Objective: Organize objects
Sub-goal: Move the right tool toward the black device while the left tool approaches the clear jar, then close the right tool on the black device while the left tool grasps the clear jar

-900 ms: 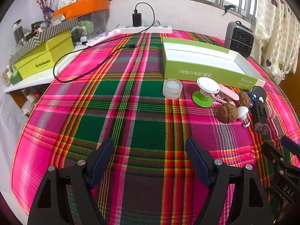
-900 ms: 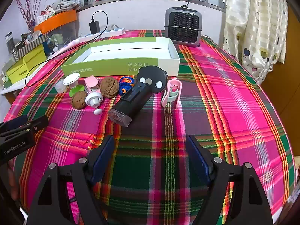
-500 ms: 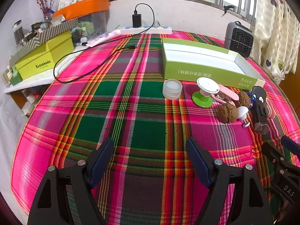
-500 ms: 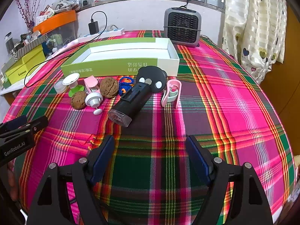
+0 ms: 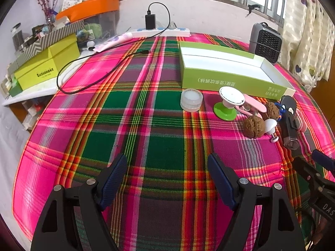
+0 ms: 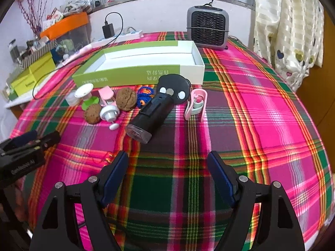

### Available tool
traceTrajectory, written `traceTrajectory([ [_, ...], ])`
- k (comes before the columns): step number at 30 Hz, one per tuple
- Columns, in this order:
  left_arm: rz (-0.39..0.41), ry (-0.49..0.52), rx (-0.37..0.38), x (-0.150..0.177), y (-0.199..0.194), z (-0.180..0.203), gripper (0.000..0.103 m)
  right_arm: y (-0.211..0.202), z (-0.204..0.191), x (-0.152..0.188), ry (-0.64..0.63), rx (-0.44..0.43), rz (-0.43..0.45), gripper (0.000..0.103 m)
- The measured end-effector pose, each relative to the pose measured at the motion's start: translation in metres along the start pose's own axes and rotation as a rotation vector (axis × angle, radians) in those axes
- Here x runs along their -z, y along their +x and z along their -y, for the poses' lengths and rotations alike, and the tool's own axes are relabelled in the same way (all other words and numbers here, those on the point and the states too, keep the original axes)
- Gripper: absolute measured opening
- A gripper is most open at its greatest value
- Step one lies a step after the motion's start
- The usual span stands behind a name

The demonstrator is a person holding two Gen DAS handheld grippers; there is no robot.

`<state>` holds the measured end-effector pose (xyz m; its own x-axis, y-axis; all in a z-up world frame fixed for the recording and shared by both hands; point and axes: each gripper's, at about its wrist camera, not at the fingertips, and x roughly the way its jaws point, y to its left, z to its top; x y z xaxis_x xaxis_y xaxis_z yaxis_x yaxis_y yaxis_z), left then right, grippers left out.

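With both my left fingers [image 5: 167, 179] and right fingers [image 6: 167, 177] released and empty, the round walnut [image 6: 126, 99] beside the green box [image 6: 125, 77] could roll away if nudged.

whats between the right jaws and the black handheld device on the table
Nothing but bare plaid tablecloth: in the right wrist view, the open right gripper faces the black handheld device with no object between.

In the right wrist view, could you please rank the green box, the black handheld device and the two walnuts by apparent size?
1. green box
2. black handheld device
3. the two walnuts: near-equal, and the nearer one looks no larger, so unranked.
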<state>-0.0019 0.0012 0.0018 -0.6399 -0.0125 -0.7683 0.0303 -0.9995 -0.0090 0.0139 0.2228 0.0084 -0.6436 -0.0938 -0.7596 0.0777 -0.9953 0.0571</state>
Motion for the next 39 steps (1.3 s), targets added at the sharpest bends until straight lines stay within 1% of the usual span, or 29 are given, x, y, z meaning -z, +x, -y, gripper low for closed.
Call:
traceTrajectory([
  [13,0.000,0.000,0.001,-0.001,0.001,0.000,0.079,0.003,-0.007,-0.003,-0.014,-0.015,-0.010,0.078],
  [18,-0.004,0.003,0.007,-0.004,0.003,-0.001,0.079,0.001,-0.007,-0.008,-0.011,-0.022,0.010,0.078],
  [22,0.000,0.013,0.016,-0.004,0.003,-0.001,0.079,-0.002,-0.002,-0.016,0.020,-0.023,0.040,0.076],
  [24,-0.002,0.014,0.021,-0.005,0.004,-0.001,0.078,-0.002,-0.001,-0.019,0.028,-0.019,0.046,0.072],
  [27,-0.002,0.012,0.023,-0.005,0.004,-0.001,0.078,0.002,-0.002,-0.025,0.025,-0.003,0.043,0.070],
  [30,-0.002,0.011,0.028,-0.005,0.003,-0.002,0.078,0.008,-0.005,-0.031,0.029,-0.031,0.035,0.067],
  [32,-0.002,0.006,0.038,-0.006,0.003,-0.003,0.078,0.013,-0.007,-0.033,0.029,-0.029,0.026,0.065],
  [33,-0.003,0.004,0.042,-0.006,0.003,-0.004,0.078,0.015,-0.008,-0.034,0.031,-0.036,0.017,0.061],
  [34,-0.003,0.001,0.047,-0.007,0.003,-0.004,0.078,0.017,-0.010,-0.034,0.030,-0.045,0.014,0.061],
  [39,-0.003,0.004,0.055,-0.011,0.005,-0.004,0.078,0.021,-0.016,-0.039,0.003,-0.033,0.003,0.056],
])
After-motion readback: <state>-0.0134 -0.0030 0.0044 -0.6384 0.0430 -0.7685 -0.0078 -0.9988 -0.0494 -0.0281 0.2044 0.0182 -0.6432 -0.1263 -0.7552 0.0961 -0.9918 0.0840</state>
